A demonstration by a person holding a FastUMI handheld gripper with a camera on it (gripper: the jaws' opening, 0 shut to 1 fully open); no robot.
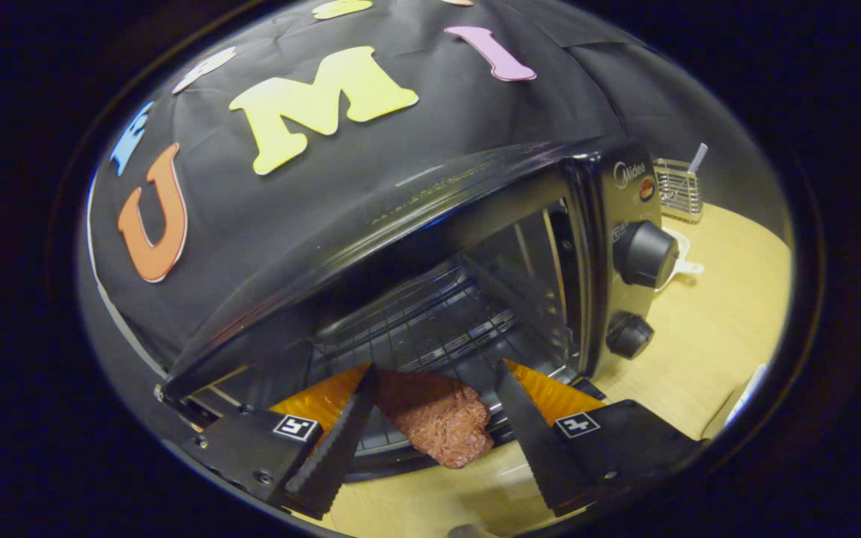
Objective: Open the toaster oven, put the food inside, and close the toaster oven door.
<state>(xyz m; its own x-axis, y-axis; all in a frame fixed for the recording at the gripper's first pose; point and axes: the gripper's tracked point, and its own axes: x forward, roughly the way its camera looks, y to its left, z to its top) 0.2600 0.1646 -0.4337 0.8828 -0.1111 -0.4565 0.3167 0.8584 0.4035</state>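
Gripper view: my gripper (438,373) at the mouth of the open toaster oven (475,246).
My fingers are spread apart, grasping nothing. The piece of meat (438,422) lies between them without touching either, at the oven's front edge, with the wire rack (415,321) just beyond it. The wooden table (707,329) lies beneath.

You have one toaster oven (430,246) with two knobs (643,254), one wire rack (430,321) inside, one reddish piece of food (438,422), one wire basket (679,190) and one white cup (681,261) on the surface (722,321).
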